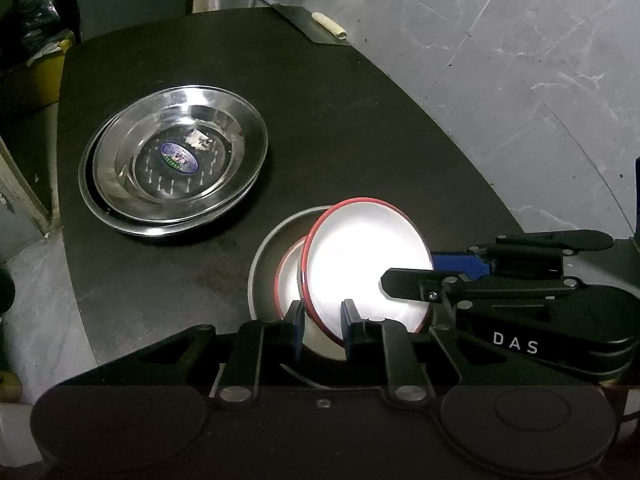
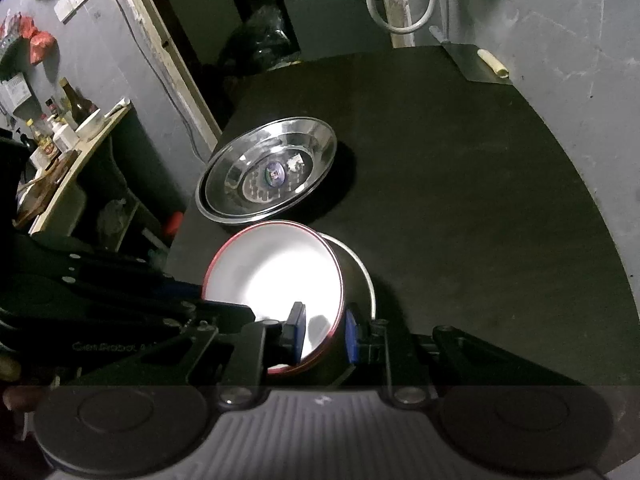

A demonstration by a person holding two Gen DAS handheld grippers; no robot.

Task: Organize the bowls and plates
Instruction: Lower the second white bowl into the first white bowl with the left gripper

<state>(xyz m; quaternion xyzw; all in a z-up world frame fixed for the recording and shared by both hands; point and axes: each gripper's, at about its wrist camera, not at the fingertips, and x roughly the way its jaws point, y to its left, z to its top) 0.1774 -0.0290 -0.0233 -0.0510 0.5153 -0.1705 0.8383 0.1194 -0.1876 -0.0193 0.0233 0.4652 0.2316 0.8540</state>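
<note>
Glossy white red-rimmed bowl (image 1: 360,264), tilted over round grey dish (image 1: 272,248); left gripper (image 1: 322,330) and right gripper (image 2: 326,336) jaws clamped on its rim. Matte black surface (image 1: 360,120).

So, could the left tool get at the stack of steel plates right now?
Probably not yet: the left tool is shut on the rim of the red-rimmed bowl. The table between it and the steel plates looks clear.

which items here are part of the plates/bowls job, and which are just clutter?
Job:
- tilted red-rimmed white bowl, gripped by left tool and right tool
- second red-rimmed bowl below it
- grey bowl holding that one
- stacked steel plates

Clutter:
- white hose
- bottles on side shelf
- pale roll at table edge
</note>
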